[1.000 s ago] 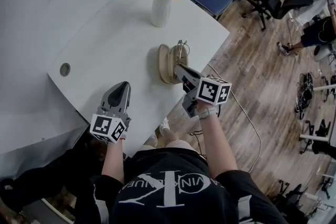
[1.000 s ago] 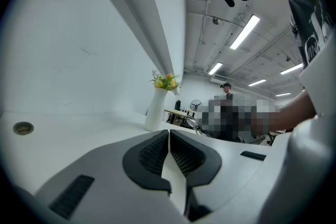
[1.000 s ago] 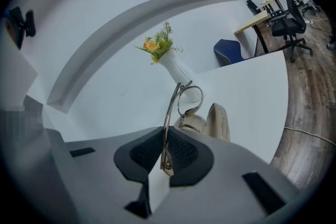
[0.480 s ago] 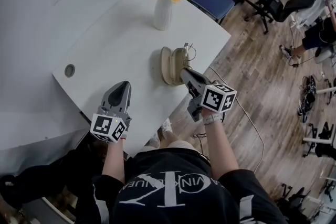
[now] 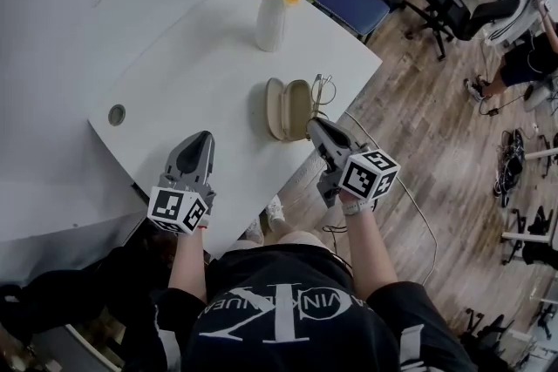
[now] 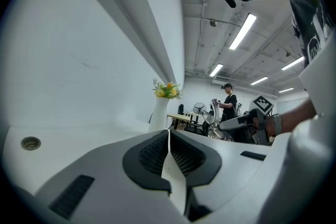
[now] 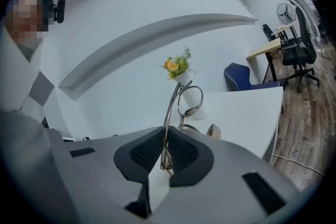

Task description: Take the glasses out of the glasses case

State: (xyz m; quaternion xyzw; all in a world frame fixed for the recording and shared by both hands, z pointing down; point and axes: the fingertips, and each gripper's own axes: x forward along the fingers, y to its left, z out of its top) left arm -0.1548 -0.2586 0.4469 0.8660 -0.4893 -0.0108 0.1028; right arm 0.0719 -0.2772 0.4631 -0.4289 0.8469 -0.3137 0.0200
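The right gripper (image 7: 167, 136) is clenched on one thin side arm of the wire-framed metal glasses with round lenses (image 7: 190, 100). The arm is pinched edge-on between the dark ribbed pads, and the lenses stand up and away past the jaw tips. The left gripper (image 6: 168, 136) is clenched too, pad against pad, with nothing between them. In the head view it sits low and left of centre (image 5: 196, 148), over the near edge of the white curved table (image 5: 192, 74).

In the head view the right gripper (image 5: 321, 131) is just right of centre, and the glasses (image 5: 323, 91) rise from its tip. They sit just to the right of the open beige clamshell glasses case (image 5: 288, 107), close to the table's right edge. The case lies with both halves spread and looks empty, though whether the frame clears it entirely is hard to tell. A white vase of yellow and orange flowers (image 5: 270, 17) stands further up the frame, well apart from the case.

My reading is that the lift-out is done or nearly done, and what remains is to put the glasses down. That calls for carrying them over bare tabletop away from the edge, lowering them with the frame level, and only then releasing the jaws. The hold is on a single slim arm, so the frame could swing about that pinch.
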